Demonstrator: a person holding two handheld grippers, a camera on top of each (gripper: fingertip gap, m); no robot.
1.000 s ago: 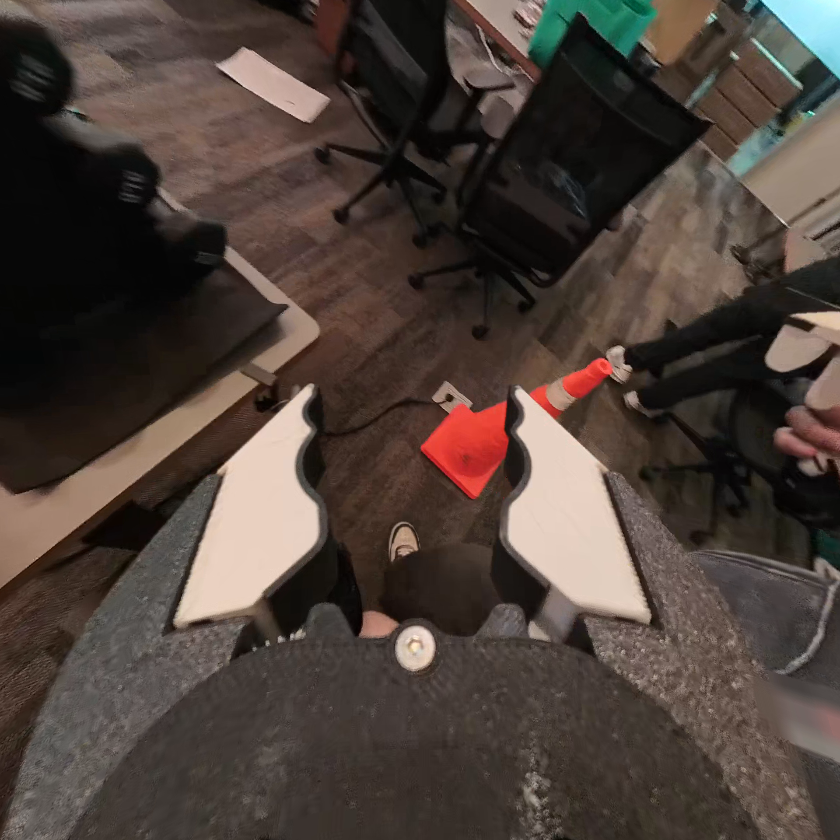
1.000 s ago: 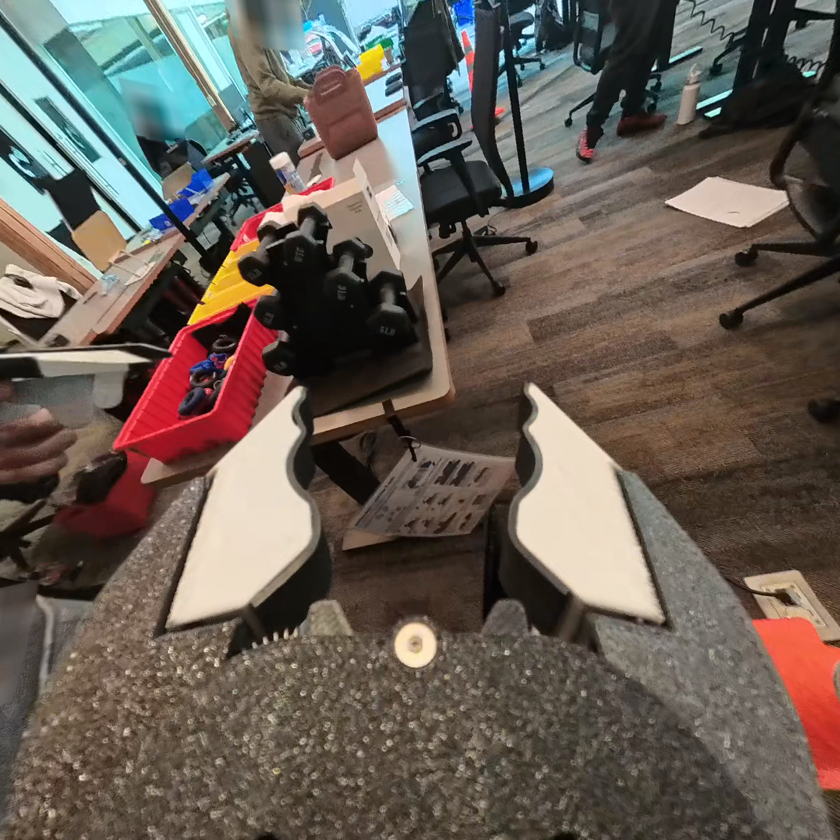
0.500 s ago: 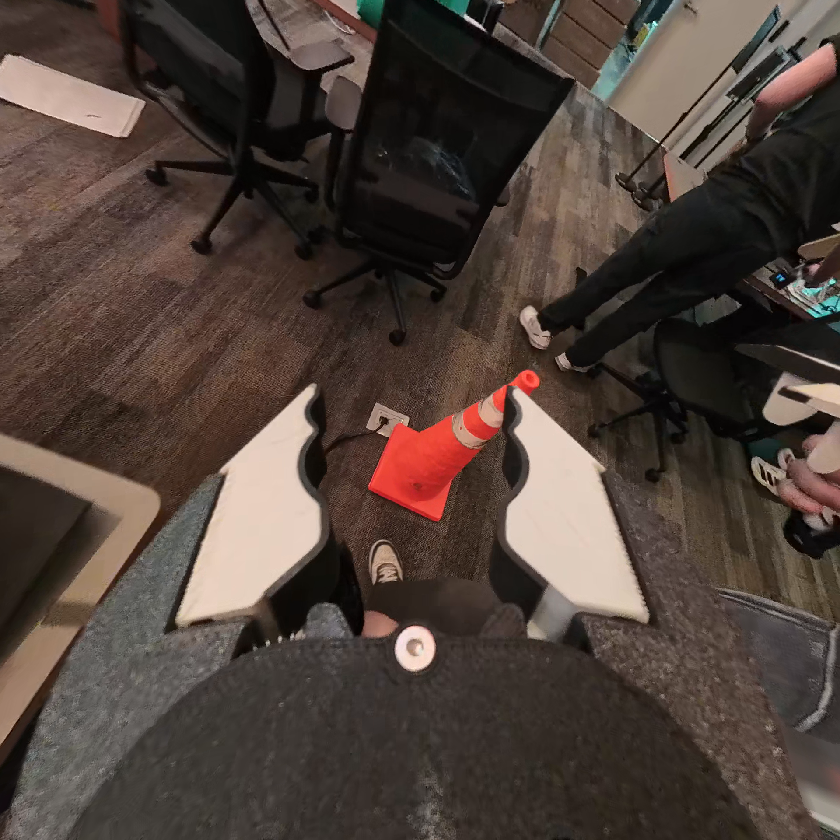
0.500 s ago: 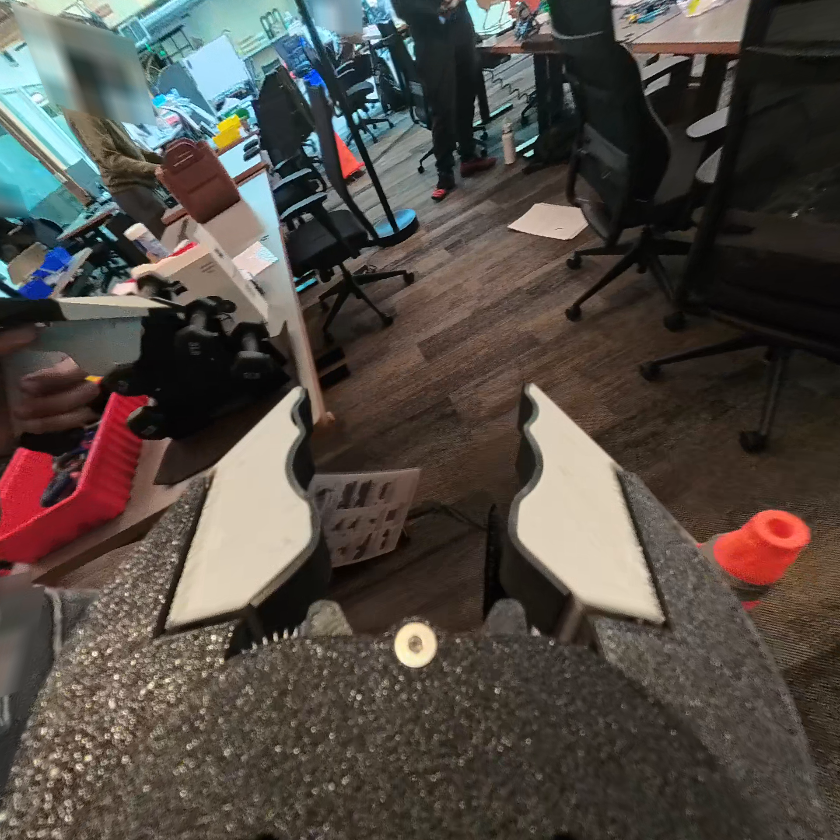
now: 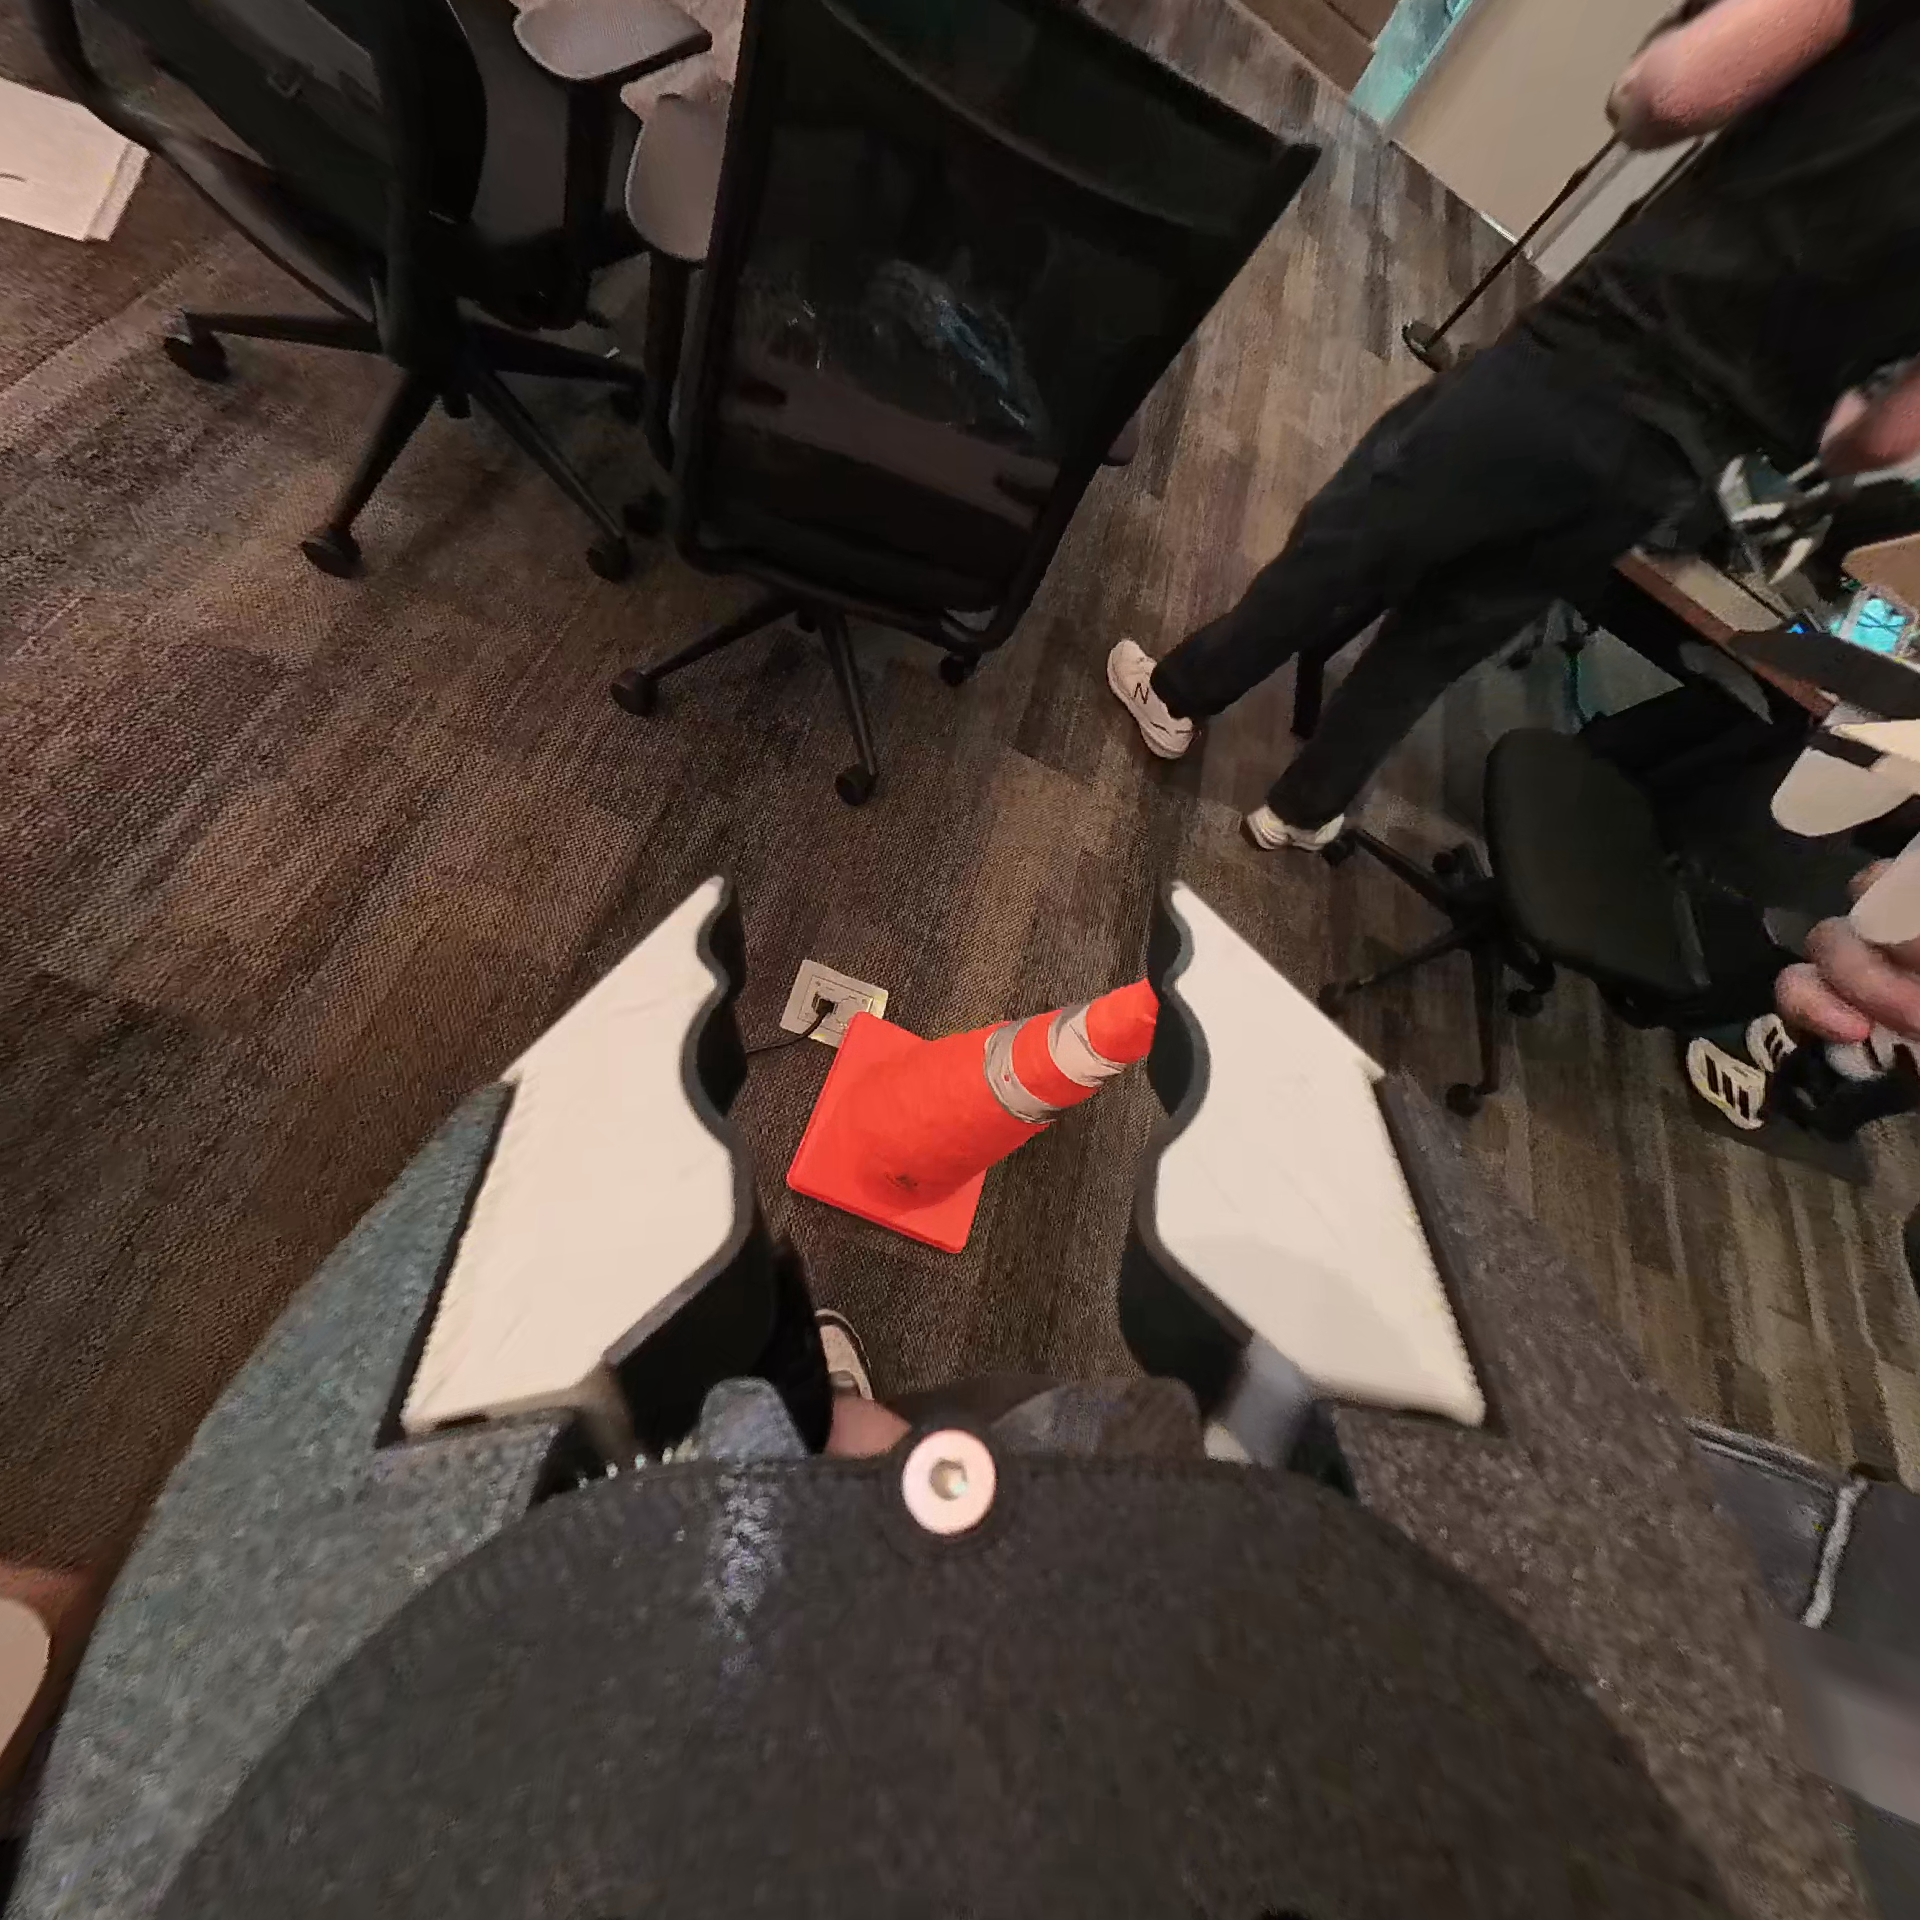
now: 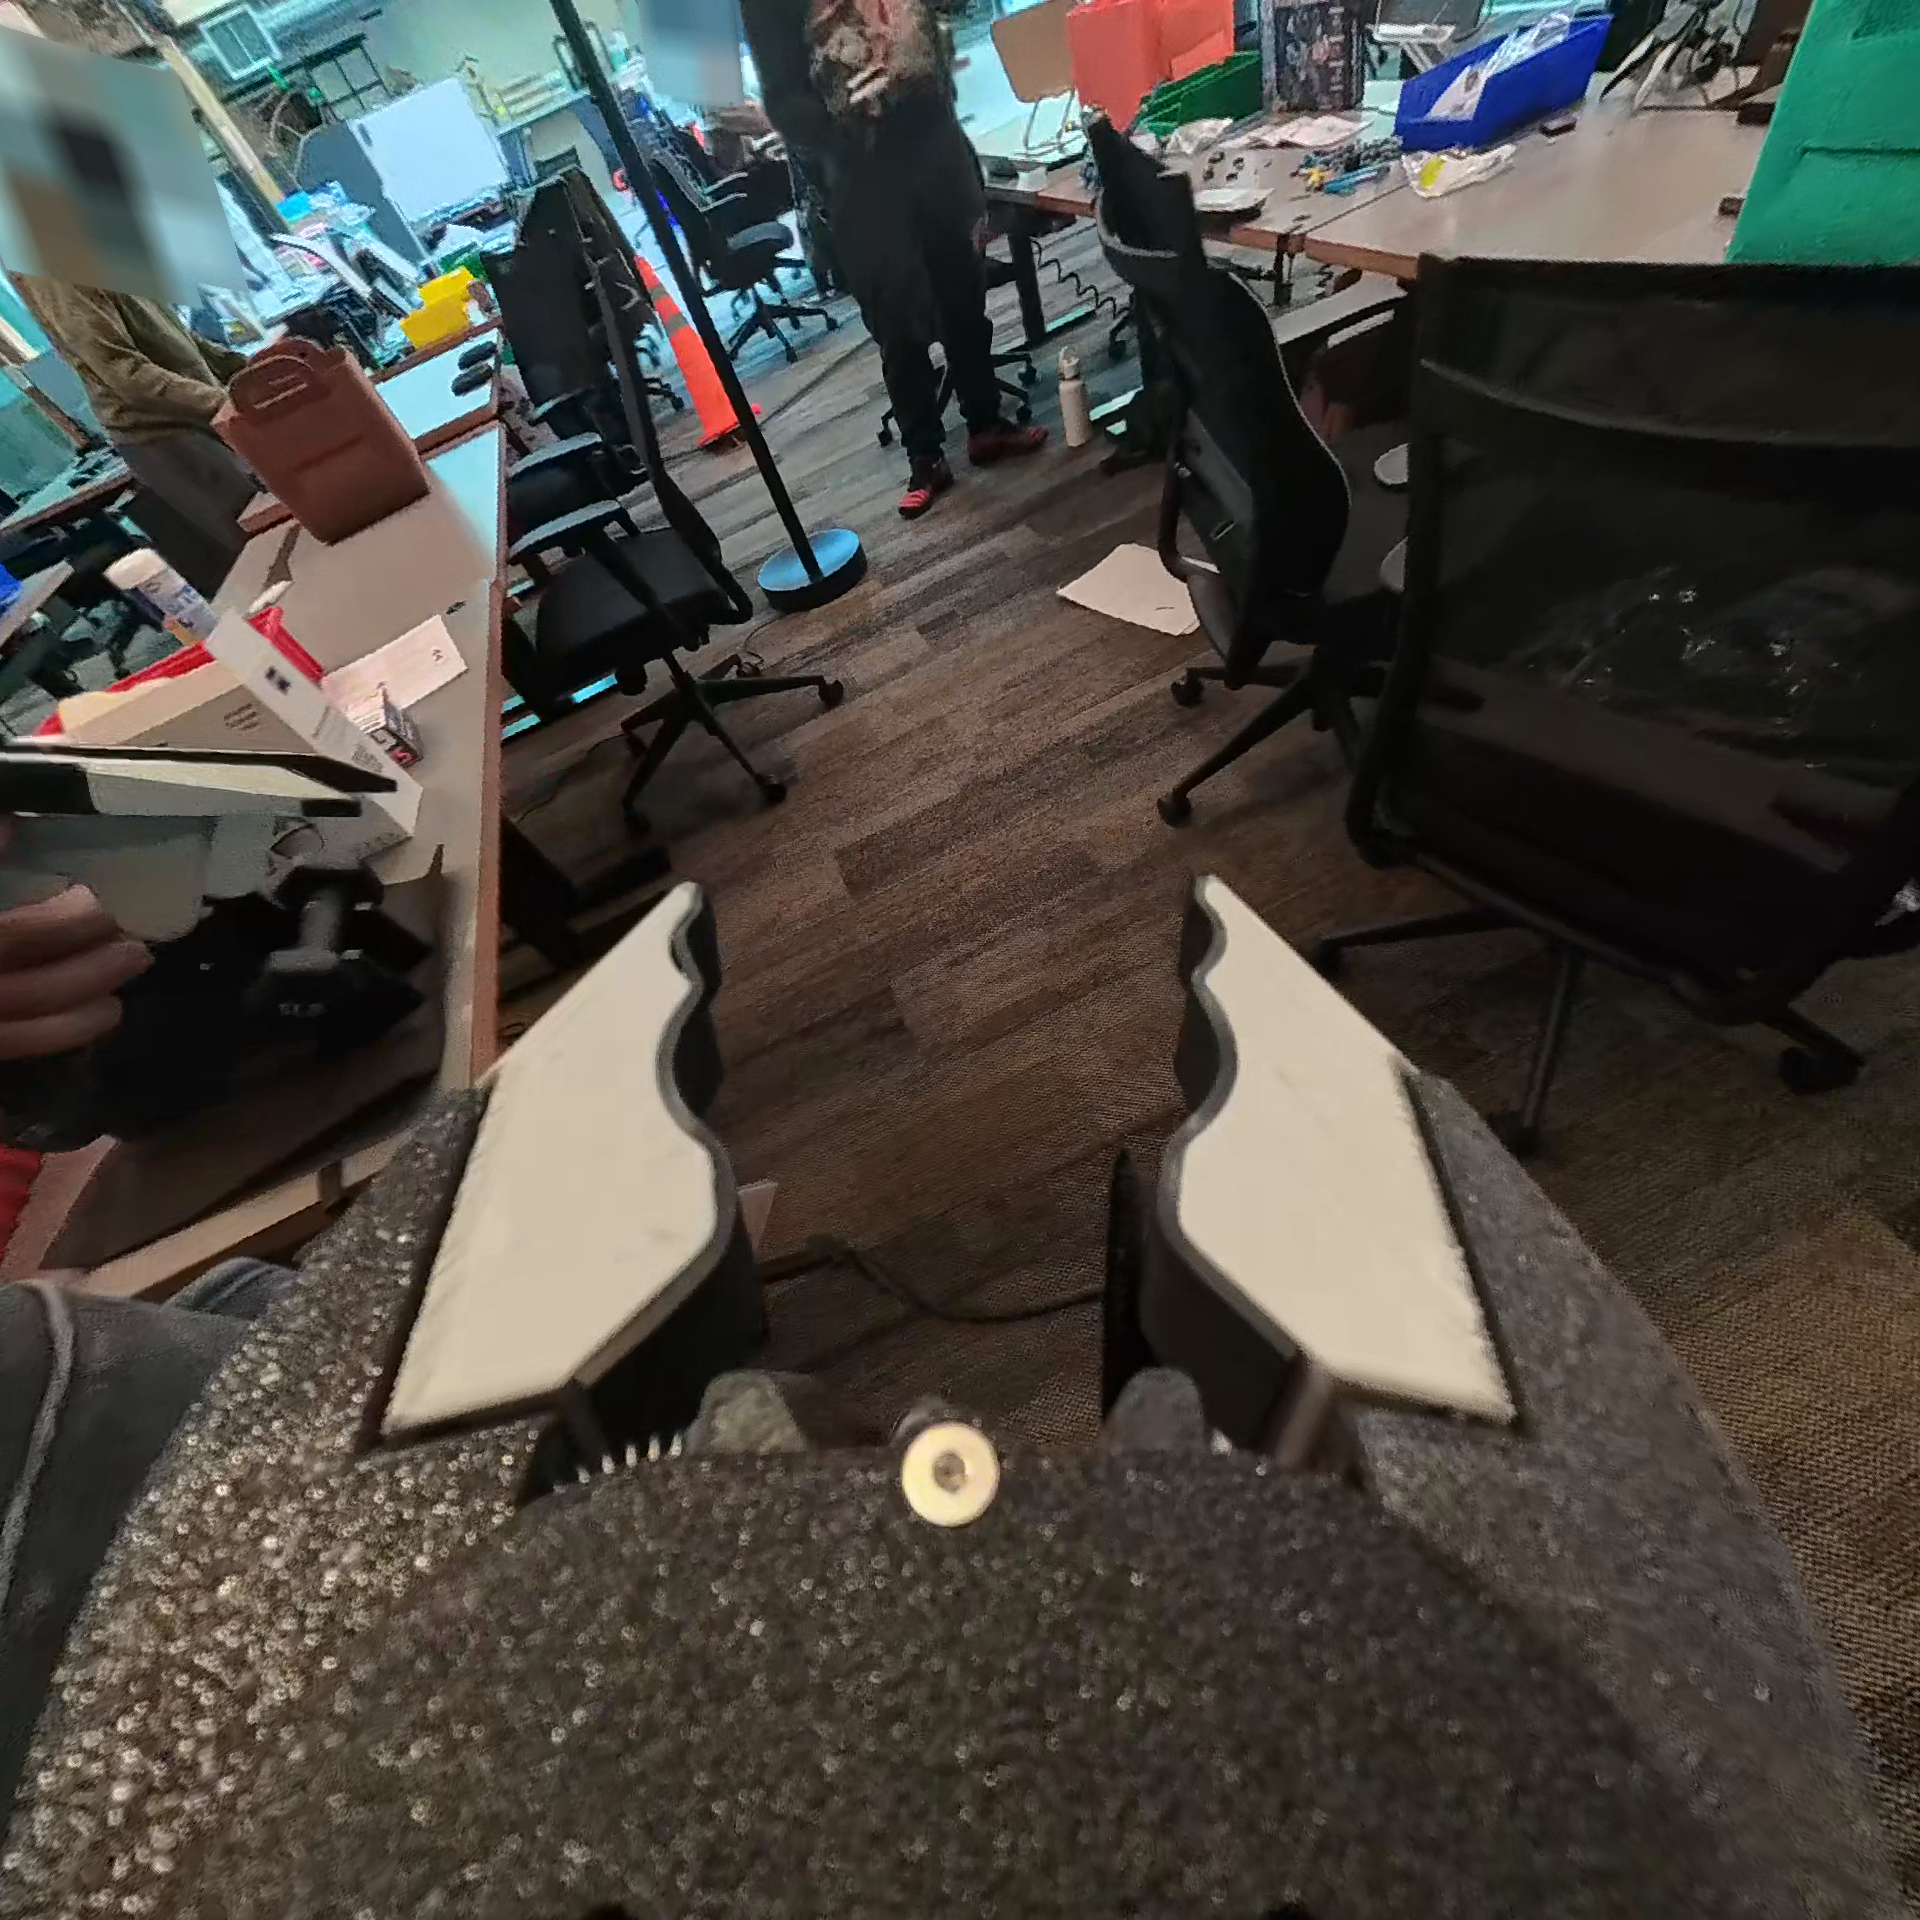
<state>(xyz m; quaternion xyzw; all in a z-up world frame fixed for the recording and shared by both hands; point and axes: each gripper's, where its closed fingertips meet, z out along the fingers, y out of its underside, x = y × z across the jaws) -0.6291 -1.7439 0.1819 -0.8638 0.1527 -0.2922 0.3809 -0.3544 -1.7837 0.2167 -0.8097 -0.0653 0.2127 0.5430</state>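
Even, soft indoor light is cast from overhead, with faint shadows under the chairs [image 5: 914,343]. Strong wide-angle bending is seen at the edges. The foreground foam is blurred; frame edges are smeared.

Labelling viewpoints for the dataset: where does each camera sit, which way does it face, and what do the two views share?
Left wrist view: sits on the left hand-held gripper, tilted down at the dark carpet floor and the upright orange traffic cone with grey bands; the wearer's shoe shows, jaws open.
Right wrist view: sits on the right hand-held gripper, facing level across the office aisle; the wearer's hand shows at left, jaws open.
Shared: the black mesh-backed office chair and the white paper sheet on the floor.
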